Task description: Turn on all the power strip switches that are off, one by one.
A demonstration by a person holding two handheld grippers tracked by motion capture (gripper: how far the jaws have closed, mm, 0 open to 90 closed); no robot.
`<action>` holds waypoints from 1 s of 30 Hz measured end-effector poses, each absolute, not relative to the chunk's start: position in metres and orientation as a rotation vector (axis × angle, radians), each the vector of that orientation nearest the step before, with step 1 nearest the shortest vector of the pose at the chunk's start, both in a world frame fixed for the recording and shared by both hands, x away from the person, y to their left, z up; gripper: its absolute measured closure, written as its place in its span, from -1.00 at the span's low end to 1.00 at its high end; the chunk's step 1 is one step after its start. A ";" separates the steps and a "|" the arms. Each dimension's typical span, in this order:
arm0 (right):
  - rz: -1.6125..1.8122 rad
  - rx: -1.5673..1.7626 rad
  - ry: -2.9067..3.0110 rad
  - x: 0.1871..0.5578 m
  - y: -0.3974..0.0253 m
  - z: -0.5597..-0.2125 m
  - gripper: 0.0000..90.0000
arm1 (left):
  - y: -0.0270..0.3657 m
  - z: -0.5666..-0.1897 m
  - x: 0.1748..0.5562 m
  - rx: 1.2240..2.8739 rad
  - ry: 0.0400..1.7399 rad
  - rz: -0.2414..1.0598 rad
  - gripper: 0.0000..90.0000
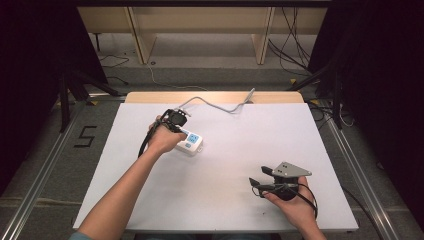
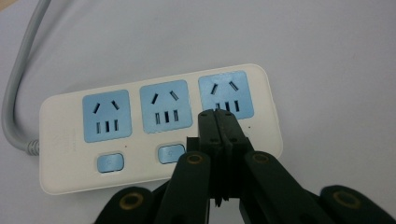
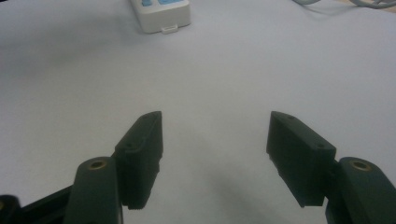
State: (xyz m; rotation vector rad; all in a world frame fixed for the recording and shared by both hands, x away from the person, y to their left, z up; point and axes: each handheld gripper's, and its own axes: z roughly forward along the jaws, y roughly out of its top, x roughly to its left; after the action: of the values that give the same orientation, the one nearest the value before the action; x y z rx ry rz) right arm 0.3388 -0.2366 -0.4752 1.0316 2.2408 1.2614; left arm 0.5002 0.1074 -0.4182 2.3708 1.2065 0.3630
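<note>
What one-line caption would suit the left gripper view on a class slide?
Closed left gripper poised over the white power strip, jaw tips near the third blue socket and its hidden switch.

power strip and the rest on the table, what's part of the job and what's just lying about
In the job:
power strip
its blue switches
left gripper, jaws shut over the strip

Lying about:
right gripper, open, idle over bare table
cables on the floor
wooden shelf
</note>
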 end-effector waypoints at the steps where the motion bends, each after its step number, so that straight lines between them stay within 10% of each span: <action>1: 1.261 1.029 2.241 0.339 -0.236 -0.475 -0.17 | 0.107 -0.418 0.500 2.371 1.205 0.362 1.00; 30: 1.266 1.034 2.240 0.338 -0.236 -0.475 -0.17 | 0.098 -0.425 0.499 2.408 1.189 0.330 1.00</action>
State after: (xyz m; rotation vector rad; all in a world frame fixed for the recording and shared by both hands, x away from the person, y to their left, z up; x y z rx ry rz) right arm 0.3384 -0.2358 -0.4750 1.0337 2.2401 1.2660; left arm 0.4986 0.0980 -0.4254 2.4079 1.1890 0.3299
